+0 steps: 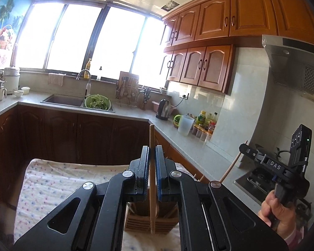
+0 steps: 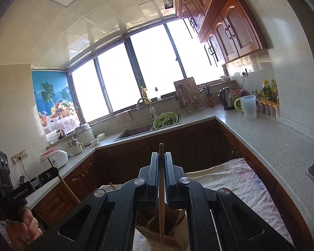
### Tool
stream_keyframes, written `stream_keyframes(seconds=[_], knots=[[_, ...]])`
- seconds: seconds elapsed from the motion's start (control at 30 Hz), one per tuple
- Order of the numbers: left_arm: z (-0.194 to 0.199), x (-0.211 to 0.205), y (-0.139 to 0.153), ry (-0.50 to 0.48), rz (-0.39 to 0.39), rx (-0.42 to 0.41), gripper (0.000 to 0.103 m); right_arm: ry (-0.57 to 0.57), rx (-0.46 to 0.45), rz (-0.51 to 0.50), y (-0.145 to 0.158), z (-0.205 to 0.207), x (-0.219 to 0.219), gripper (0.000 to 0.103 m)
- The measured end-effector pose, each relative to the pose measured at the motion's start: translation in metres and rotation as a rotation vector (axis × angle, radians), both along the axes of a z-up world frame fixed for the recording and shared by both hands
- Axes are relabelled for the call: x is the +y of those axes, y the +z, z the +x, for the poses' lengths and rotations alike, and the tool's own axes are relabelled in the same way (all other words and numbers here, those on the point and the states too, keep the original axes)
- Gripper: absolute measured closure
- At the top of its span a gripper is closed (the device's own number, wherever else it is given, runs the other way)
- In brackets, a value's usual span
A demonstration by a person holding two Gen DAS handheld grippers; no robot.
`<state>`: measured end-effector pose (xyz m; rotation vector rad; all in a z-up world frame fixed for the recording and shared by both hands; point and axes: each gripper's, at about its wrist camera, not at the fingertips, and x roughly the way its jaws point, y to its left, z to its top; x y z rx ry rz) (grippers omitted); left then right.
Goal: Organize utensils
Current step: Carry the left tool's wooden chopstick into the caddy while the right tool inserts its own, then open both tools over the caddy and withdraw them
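My left gripper (image 1: 152, 149) is shut on a wooden utensil handle (image 1: 152, 179) that stands upright, its lower end in a wooden utensil holder (image 1: 148, 219) below. My right gripper (image 2: 161, 156) is shut on another wooden utensil handle (image 2: 161, 207), upright, reaching down into the same holder (image 2: 167, 230). The holder contains other wooden utensils and stands on a floral cloth (image 1: 50, 184). The right gripper also shows in the left wrist view (image 1: 243, 146) with its stick slanting down. The left gripper shows in the right wrist view (image 2: 52, 170).
The cloth covers a table (image 2: 236, 179) beside a grey L-shaped counter (image 1: 190, 144). A sink (image 1: 62, 100) with a green colander, a kettle (image 1: 163, 109), a white jug (image 1: 185, 125), bottles and a stove (image 1: 253, 179) line the counter. Upper cabinets hang at right.
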<state>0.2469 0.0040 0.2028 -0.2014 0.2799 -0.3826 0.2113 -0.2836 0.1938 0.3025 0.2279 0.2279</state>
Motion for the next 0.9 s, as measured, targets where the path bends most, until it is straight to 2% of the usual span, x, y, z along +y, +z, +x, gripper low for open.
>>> stream_keyframes(seconds=[0.2, 0.4, 0.57, 0.73, 0.9], knots=[[0.04, -0.006, -0.01, 0.049, 0.003, -0.011, 0.098, -0.007, 0.011, 0.008, -0.007, 0.035, 0.002, 0.098], [0.071, -0.013, -0.052, 0.079, -0.012, 0.036, 0.098, -0.019, 0.045, -0.017, -0.039, 0.053, 0.01, 0.098], [0.079, -0.02, -0.087, 0.1, 0.008, 0.076, 0.098, -0.023, 0.071, -0.005, -0.068, 0.058, 0.011, 0.098], [0.083, -0.025, -0.112, 0.097, 0.039, 0.129, 0.098, -0.021, 0.135, 0.007, -0.095, 0.064, 0.011, 0.098], [0.084, -0.027, -0.117, 0.094, 0.055, 0.133, 0.098, -0.024, 0.159, 0.016, -0.106, 0.064, 0.007, 0.098]])
